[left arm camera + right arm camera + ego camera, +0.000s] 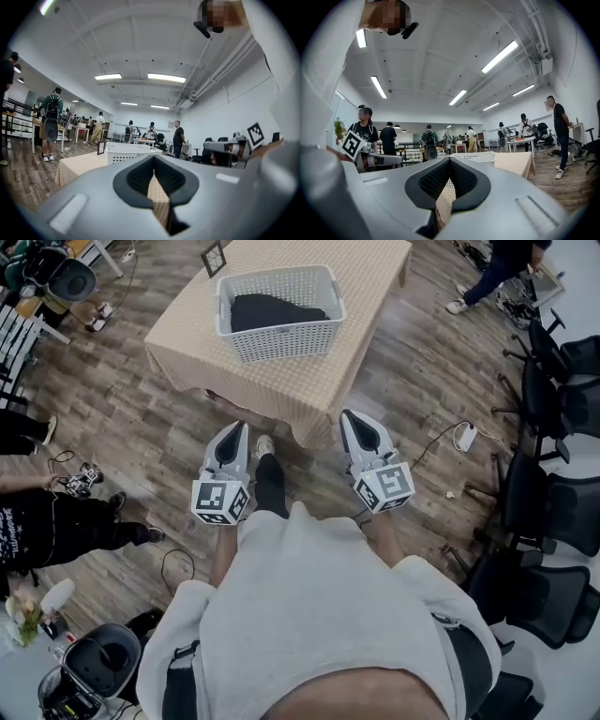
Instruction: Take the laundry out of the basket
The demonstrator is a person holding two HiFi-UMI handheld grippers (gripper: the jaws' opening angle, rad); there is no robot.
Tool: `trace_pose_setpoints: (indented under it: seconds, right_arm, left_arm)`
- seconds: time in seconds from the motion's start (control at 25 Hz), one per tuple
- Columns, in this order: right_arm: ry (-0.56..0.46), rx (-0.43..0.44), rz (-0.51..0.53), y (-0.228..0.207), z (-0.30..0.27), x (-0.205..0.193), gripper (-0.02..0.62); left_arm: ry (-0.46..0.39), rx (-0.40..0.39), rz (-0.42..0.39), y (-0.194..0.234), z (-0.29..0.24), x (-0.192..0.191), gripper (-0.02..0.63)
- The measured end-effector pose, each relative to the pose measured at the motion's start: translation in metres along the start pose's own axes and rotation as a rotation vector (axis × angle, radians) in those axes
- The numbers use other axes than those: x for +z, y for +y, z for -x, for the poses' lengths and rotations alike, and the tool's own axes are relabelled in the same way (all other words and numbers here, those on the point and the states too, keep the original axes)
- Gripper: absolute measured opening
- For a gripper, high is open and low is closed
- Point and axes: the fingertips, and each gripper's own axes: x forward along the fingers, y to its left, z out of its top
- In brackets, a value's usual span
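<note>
A white slatted basket (pixel 281 338) stands on the table (pixel 281 385), which wears a beige checked cloth. Dark laundry (pixel 272 310) lies folded inside the basket. I hold both grippers close to my body, short of the table's near corner and well apart from the basket. My left gripper (pixel 234 430) is shut with nothing in it, and my right gripper (pixel 354 418) is shut and empty too. In the left gripper view the basket (pixel 131 152) shows beyond the closed jaws of that gripper (pixel 153 161). In the right gripper view the basket (pixel 476 157) sits past the gripper (pixel 449 161).
A small picture frame (pixel 214 257) stands at the table's far left corner. Black office chairs (pixel 562 427) line the right side, with a power strip (pixel 464 437) and cable on the floor. A person (pixel 37 521) stands at the left and another (pixel 497 268) at the top right.
</note>
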Motion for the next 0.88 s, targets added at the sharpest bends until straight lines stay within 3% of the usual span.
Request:
trace_pose_setpoints:
  seconds: [0.28, 0.56, 0.88]
  right_arm:
    - [0.012, -0.026, 0.014, -0.032, -0.114, 0.01, -0.002]
    - [0.002, -0.03, 0.02, -0.055, -0.231, 0.039, -0.002]
    - [-0.031, -0.076, 0.034, -0.088, -0.318, 0.067, -0.002]
  left_arm:
    - [-0.018, -0.043, -0.003, 0.079, -0.1, 0.029, 0.011]
    - [-0.032, -0.025, 0.001, 0.174, -0.176, 0.068, 0.011]
    - [-0.05, -0.051, -0.006, 0.245, -0.253, 0.096, 0.011]
